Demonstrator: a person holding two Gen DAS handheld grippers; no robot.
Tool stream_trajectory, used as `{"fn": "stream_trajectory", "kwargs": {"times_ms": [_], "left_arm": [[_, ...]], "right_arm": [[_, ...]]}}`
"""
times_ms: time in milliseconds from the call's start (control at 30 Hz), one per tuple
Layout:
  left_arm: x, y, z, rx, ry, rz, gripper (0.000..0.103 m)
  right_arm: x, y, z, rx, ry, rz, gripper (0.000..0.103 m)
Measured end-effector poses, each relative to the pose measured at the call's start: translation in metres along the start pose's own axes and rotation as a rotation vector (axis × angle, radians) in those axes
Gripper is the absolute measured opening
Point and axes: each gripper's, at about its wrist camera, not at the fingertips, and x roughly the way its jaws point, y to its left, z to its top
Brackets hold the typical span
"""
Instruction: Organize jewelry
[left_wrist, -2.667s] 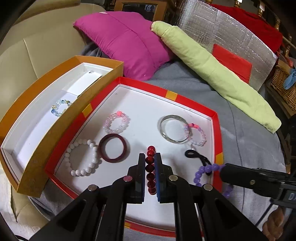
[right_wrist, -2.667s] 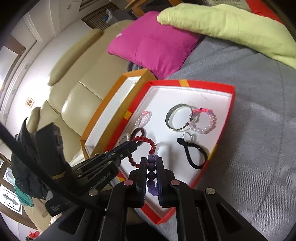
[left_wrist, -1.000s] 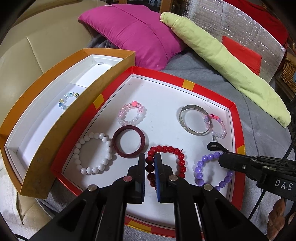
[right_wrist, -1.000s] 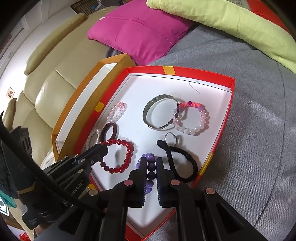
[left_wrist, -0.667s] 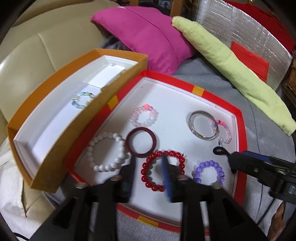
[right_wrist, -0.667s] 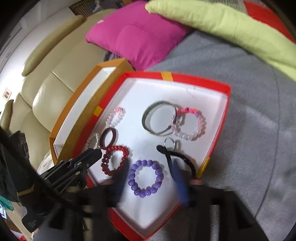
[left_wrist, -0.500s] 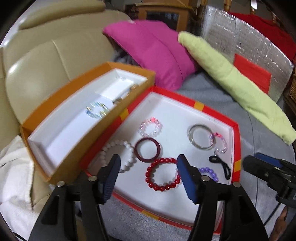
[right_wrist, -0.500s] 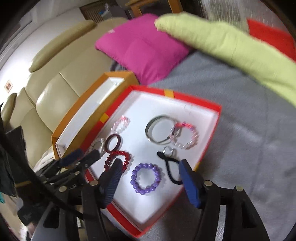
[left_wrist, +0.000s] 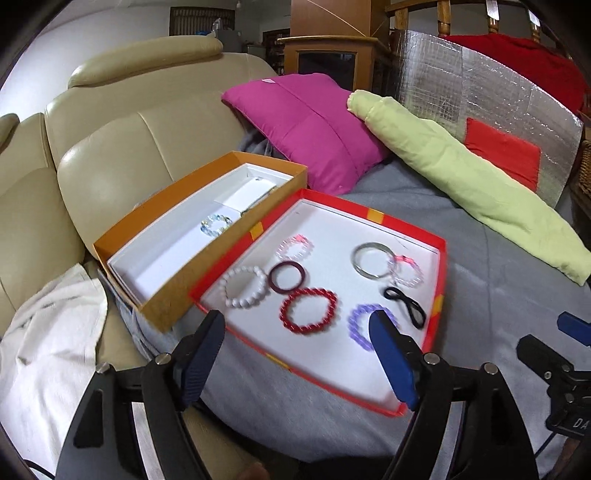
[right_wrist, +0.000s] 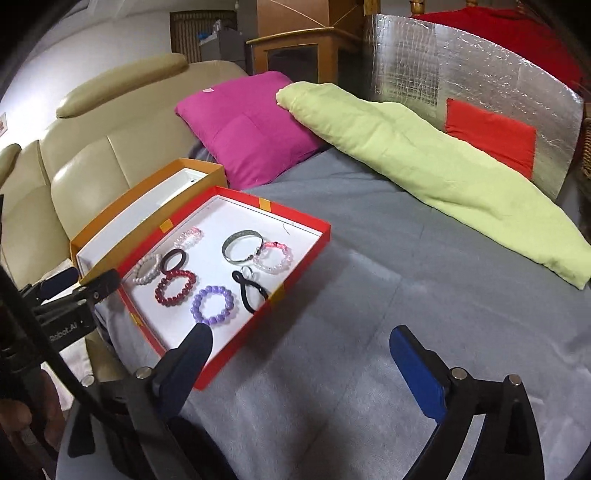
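A red tray (left_wrist: 439, 280) (right_wrist: 295, 273) with a white floor lies on grey fabric. In it lie a red bead bracelet (left_wrist: 308, 309) (right_wrist: 175, 288), a purple bead bracelet (left_wrist: 360, 325) (right_wrist: 213, 305), a white bead bracelet (left_wrist: 245, 287), a dark red bangle (left_wrist: 287, 277), a silver bangle (left_wrist: 371, 259) (right_wrist: 242, 245), pink bead bracelets (left_wrist: 295, 247) and a black loop (left_wrist: 404, 306). My left gripper (left_wrist: 297, 332) is open and empty, pulled back above the tray's near edge. My right gripper (right_wrist: 301, 343) is open and empty, over the grey fabric to the tray's right.
An orange box (left_wrist: 177, 295) with a pale bead bracelet (left_wrist: 216, 223) stands left of the tray. Behind are a magenta cushion (left_wrist: 314, 129), a green cushion (left_wrist: 461, 177), a silver panel (left_wrist: 480, 92) and a beige sofa (left_wrist: 92, 147). A white cloth (left_wrist: 40, 350) lies at left.
Both grippers opened, letting the red and purple bead bracelets lie in the tray, then pulled back and up away from the tray.
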Motion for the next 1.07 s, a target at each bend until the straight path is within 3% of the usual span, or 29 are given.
{"fn": "stream_trajectory", "kwargs": {"times_ms": [133,200,300,1067], "left_arm": [[-0.012,-0.004,-0.006,-0.021,-0.009,-0.02,0.084],[-0.017,-0.006,-0.008,-0.021,-0.024,-0.016,0.094],[-0.024,-0.008,-0.009,-0.019,-0.05,-0.019,0.094],[-0.001,0.003,0.003,-0.032,-0.028,-0.056,0.096]], "right_arm": [[-0.008,0.003,-0.007,-0.016,-0.007,-0.005,0.101],[-0.01,0.004,-0.009,-0.019,-0.009,-0.002,0.101],[-0.012,0.005,-0.011,-0.021,-0.011,0.003,0.101],[0.007,0.022,0.004,-0.076,0.007,-0.032,0.101]]}}
